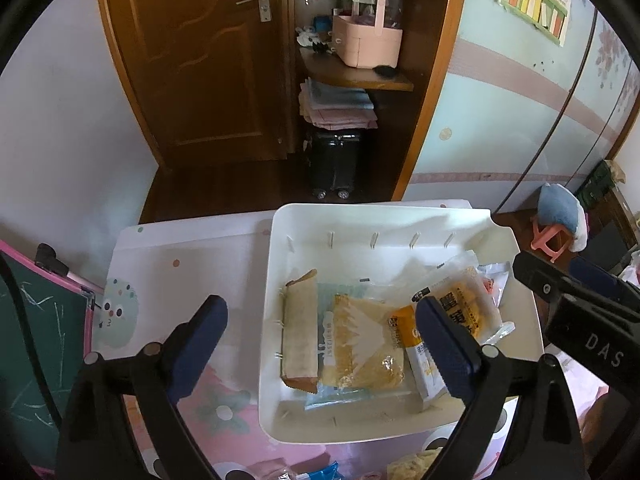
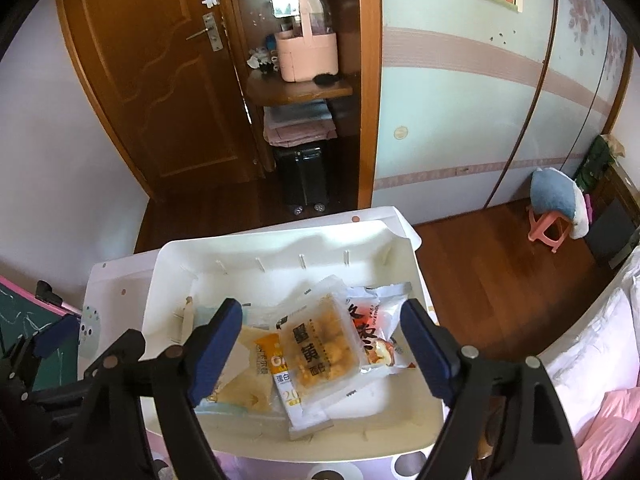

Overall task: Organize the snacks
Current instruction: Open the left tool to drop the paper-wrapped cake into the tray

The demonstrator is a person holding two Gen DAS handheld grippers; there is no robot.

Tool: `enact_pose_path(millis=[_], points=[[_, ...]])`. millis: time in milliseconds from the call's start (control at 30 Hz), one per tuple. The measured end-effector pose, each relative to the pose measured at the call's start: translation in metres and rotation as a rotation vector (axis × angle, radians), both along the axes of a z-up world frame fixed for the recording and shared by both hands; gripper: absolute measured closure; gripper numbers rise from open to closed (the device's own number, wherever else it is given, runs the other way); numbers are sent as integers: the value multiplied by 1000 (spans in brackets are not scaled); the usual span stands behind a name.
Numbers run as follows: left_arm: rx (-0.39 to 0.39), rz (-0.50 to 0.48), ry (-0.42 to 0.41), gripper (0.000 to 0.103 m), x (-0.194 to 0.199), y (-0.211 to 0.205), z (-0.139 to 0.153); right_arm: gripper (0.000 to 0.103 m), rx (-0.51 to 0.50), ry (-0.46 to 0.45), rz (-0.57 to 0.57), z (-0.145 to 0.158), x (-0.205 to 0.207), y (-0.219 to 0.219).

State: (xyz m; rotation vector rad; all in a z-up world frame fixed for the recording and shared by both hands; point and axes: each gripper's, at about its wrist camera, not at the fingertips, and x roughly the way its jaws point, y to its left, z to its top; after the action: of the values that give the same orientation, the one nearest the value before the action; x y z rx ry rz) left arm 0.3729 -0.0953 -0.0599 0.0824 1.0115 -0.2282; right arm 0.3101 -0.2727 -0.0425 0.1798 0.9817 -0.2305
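Note:
A white plastic bin [image 1: 280, 240] [image 2: 168, 276] sits on a small patterned table and holds several snack packets. In the left wrist view I see a brown wrapped bar [image 1: 300, 332], a yellow cracker pack [image 1: 364, 348] and a clear egg-yolk pastry pack [image 1: 464, 304]. The right wrist view shows the pastry pack [image 2: 320, 348], a white-orange sachet [image 2: 296, 396] and a red-white packet [image 2: 376, 332]. My left gripper [image 1: 320, 344] is open and empty above the bin's left edge. My right gripper [image 2: 320, 356] is open and empty above the bin; it also shows in the left wrist view [image 1: 576, 304].
More snack packets [image 1: 312, 474] lie on the table [image 1: 192, 264] in front of the bin. A chalkboard [image 1: 36, 344] stands at the left. Behind are a wooden door [image 1: 192, 60], a black suitcase [image 1: 336, 160] and a pink stool [image 2: 544, 232] on the floor.

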Motion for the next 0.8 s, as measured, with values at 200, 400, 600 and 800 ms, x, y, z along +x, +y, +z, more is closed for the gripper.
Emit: enact_pose_path(millis=[200, 400, 600, 800], points=[[-3, 15, -15, 8, -9, 6, 12, 21, 5, -6, 18, 7, -5, 6], [-5, 26, -33, 8, -20, 13, 24, 21, 10, -20, 24, 17, -14, 10], [2, 35, -58, 8, -37, 21, 39, 21, 3, -33, 27, 29, -27, 16], [12, 52, -75, 8, -57, 29, 52, 21, 1, -52, 45, 43, -46, 23]])
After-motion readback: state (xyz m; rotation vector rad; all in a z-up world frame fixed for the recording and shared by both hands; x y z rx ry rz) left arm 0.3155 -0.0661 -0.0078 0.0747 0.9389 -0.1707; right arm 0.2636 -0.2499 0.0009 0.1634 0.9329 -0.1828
